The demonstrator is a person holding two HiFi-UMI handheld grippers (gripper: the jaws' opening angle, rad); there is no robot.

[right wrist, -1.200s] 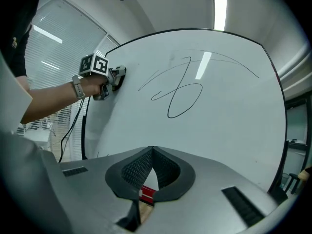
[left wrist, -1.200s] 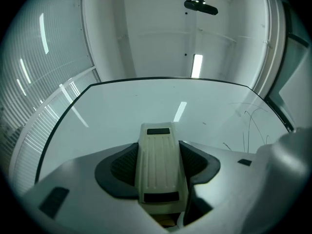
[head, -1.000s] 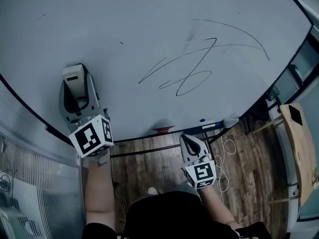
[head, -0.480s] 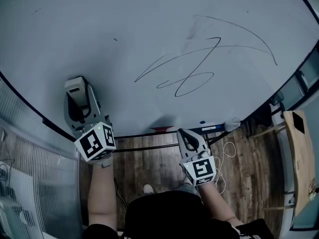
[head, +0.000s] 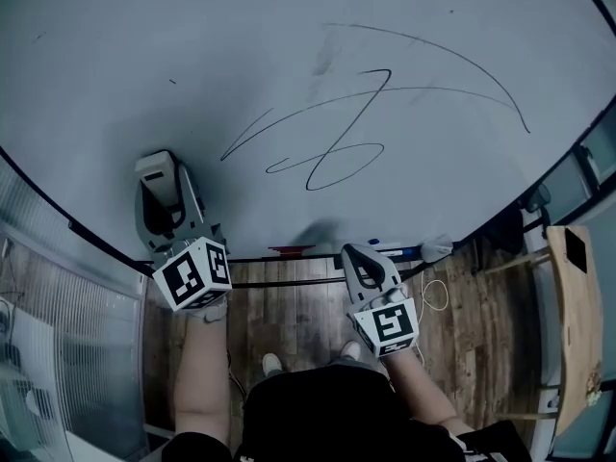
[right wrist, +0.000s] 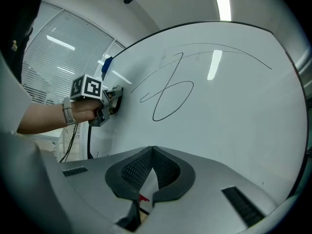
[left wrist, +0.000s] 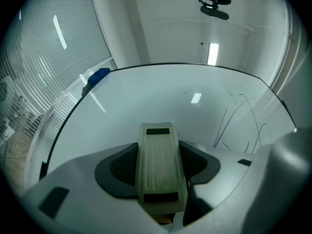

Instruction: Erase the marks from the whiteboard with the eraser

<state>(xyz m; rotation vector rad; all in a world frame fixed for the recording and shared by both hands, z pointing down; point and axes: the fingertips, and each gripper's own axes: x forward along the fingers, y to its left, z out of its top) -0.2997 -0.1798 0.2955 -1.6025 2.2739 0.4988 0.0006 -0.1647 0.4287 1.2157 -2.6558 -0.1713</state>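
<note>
The whiteboard (head: 289,46) carries thin black scribbled marks (head: 332,157) at its middle and right. My left gripper (head: 162,179) is shut on a pale, ribbed eraser (head: 154,166) and holds it at the board's lower left, a short way left of the marks. In the left gripper view the eraser (left wrist: 158,165) sits between the dark pads, with the marks (left wrist: 243,121) off to the right. My right gripper (head: 362,261) hangs below the board's bottom edge, shut with nothing in it; its pads (right wrist: 146,167) meet.
A tray under the board holds a red item (head: 289,251) and a blue-capped marker (head: 377,240). A wooden piece of furniture (head: 577,316) stands at the right, window blinds (head: 67,345) at the left. A white cable (head: 438,292) lies on the wood floor.
The left gripper with the eraser has moved right along the board, closer to the marks. The right gripper has stayed about where it was.
</note>
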